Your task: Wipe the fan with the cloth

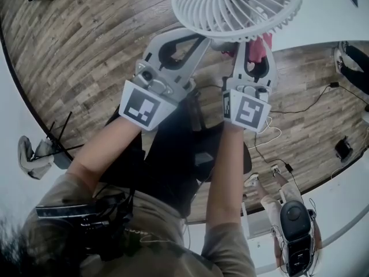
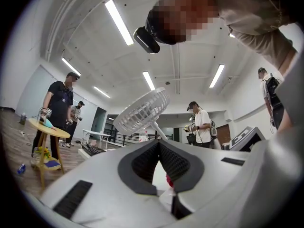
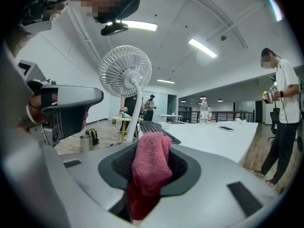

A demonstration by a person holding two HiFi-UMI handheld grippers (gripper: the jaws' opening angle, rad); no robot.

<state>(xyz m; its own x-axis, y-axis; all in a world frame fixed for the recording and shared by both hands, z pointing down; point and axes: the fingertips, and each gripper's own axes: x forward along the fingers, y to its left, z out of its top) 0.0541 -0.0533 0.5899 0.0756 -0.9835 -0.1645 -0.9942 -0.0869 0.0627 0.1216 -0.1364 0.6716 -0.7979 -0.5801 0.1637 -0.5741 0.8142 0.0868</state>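
**Bench, fan and two hand-held grippers, at the approach step of wiping.**

- **Bench** [image 3: 223, 137]: a white surface ahead and to the right of the right fingers. It carries a keyboard [image 3: 159, 129] and the fan.
- **Fan** [image 1: 236, 4]: a white grille on a slim stem. From above, the grille lies over the tips of both pairs of fingers.
- **Left gripper** [image 1: 199, 39]: the fingers are clenched tip to tip, with nothing between them. The tilted fan head stands ahead of and above them.
- **Right gripper** [image 1: 254, 44]: the fingers grasp the cloth [image 3: 151, 163], a pink towelling wad that bulges out past the tips.

**Step in hand.** The cloth is held ready but appears clear of the fan, so no wiping contact seems to have been made yet.

**Next move.** It calls for carrying the wad forward and up to the grille or stem and pressing lightly. The fan looks light and may shift or tip, so the empty left fingers could steady it.

**Differences between views.**
- Only the right gripper view shows the stem, the gap between cloth and fan, and how the cloth sits in the fingers.
- The head view hides the stem beneath the grille but shows both grippers side by side under it.
- Only the left gripper view confirms that the left fingers are empty.
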